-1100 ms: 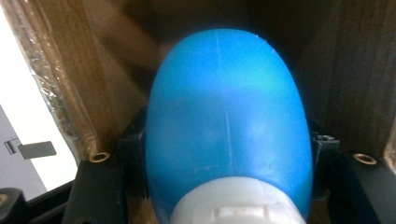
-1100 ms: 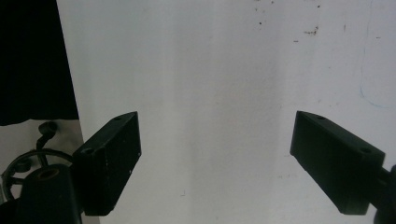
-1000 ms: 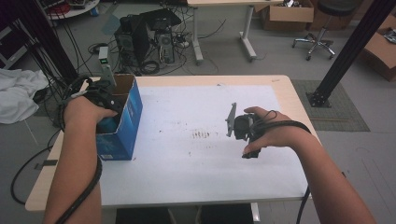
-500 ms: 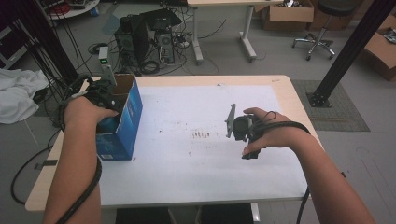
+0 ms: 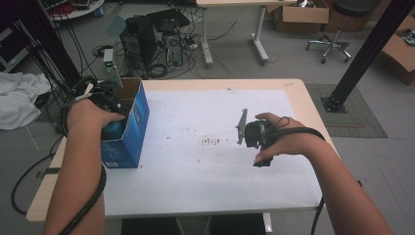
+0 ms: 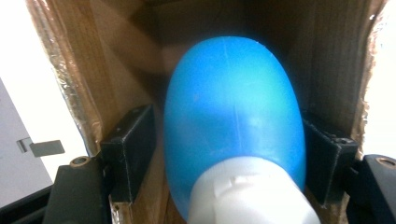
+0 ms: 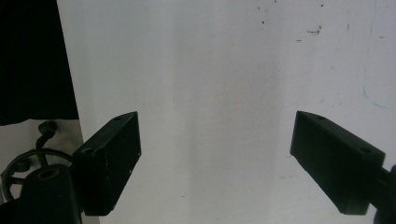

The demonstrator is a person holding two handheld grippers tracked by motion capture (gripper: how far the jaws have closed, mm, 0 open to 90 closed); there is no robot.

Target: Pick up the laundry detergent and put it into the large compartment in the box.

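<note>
High view puts my left gripper (image 5: pixel 108 100) down inside the open top of the blue cardboard box (image 5: pixel 128 128), which stands at the left edge of the table (image 5: pixel 293 93), about midway along it. My left hand (image 5: pixel 88 115) covers most of the tool there.

Left gripper view looks straight into the box: brown cardboard walls on both sides, and a blue bottle (image 6: pixel 233 107) with a white cap (image 6: pixel 250 191) lying between my two black jaws, cap end toward the camera. The jaws have just been opening. On the left side I see a narrow gap between pad and bottle; on the right the pad sits right against the bottle's flank, and I cannot tell whether it presses. I read the grip as let go, with the bottle resting inside the box.

My right gripper (image 5: pixel 242 128) hovers over the white sheet (image 5: pixel 205 166) on the right half of the table, well apart from the box, held in my right hand (image 5: pixel 281 139). Right gripper view shows its jaws spread wide with nothing between them, just the speckled white sheet beneath.
</note>
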